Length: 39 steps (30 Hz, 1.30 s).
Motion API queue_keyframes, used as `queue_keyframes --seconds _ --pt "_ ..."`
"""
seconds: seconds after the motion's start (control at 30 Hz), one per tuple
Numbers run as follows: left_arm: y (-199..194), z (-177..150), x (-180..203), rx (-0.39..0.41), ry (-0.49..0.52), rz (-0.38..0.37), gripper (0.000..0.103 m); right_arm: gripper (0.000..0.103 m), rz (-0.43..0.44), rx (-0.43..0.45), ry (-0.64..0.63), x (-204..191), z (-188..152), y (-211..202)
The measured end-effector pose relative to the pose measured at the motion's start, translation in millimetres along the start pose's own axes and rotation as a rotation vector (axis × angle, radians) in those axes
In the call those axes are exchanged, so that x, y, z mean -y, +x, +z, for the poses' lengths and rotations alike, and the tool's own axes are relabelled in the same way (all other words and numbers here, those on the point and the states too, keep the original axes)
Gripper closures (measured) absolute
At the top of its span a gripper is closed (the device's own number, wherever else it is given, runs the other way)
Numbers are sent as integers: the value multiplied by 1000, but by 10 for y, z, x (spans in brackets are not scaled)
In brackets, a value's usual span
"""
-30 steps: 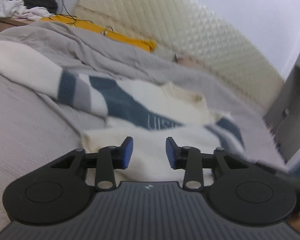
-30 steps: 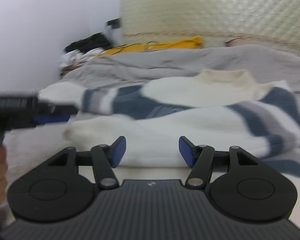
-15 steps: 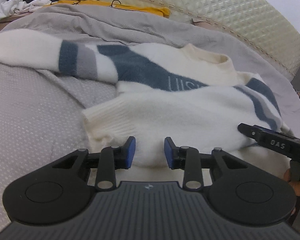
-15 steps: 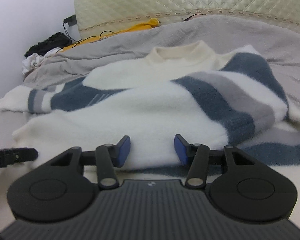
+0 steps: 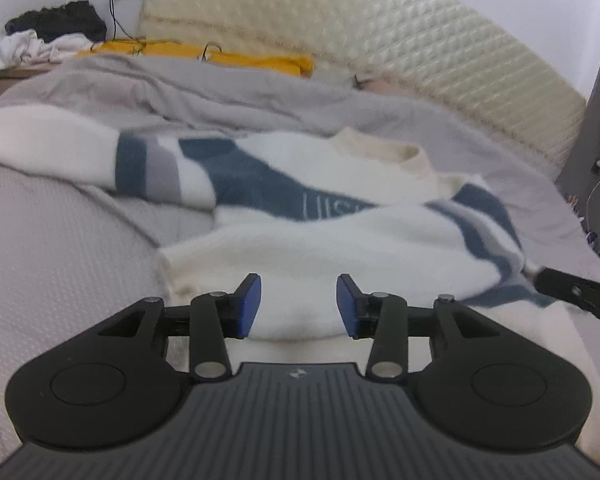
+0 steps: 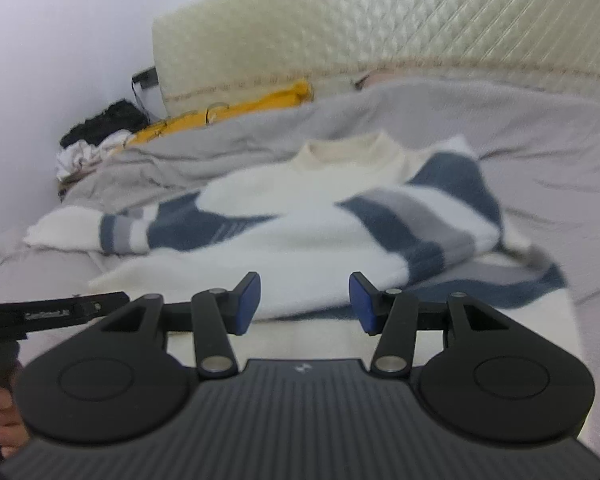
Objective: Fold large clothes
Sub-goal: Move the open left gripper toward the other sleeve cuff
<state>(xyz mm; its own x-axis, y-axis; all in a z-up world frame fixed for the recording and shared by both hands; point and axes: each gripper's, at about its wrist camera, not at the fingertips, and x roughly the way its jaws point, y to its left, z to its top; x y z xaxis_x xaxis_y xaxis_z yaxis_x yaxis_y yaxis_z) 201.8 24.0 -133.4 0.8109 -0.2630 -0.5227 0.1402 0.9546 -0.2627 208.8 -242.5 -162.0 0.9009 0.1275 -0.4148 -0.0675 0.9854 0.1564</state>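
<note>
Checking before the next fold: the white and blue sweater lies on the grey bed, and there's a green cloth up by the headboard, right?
Not quite: the cloth by the headboard is yellow, not green, as the left wrist view shows. The white and blue sweater does lie on the grey bed.

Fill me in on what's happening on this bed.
A person holds a two-finger gripper in each hand over a white sweater with blue and grey stripes, which is spread on the grey bedding and already partly folded over itself. The left gripper has just been opening its jaws; they stand apart at the sweater's near edge, pinching nothing. The right gripper has its jaws open too, over the same edge. Neither one holds fabric.
</note>
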Motion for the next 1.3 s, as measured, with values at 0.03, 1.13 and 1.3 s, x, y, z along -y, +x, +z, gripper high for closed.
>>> queue_keyframes --seconds 0.03,1.13,1.3 --pt "-32 11 -24 6 -15 11 55 51 3 6 3 -22 2 -82" --pt "41 878 -3743 255 -879 255 46 50 94 -190 -28 -316 -511 296" --pt "230 822 -4036 262 -893 231 46 50 96 -186 -57 -402 -476 375"
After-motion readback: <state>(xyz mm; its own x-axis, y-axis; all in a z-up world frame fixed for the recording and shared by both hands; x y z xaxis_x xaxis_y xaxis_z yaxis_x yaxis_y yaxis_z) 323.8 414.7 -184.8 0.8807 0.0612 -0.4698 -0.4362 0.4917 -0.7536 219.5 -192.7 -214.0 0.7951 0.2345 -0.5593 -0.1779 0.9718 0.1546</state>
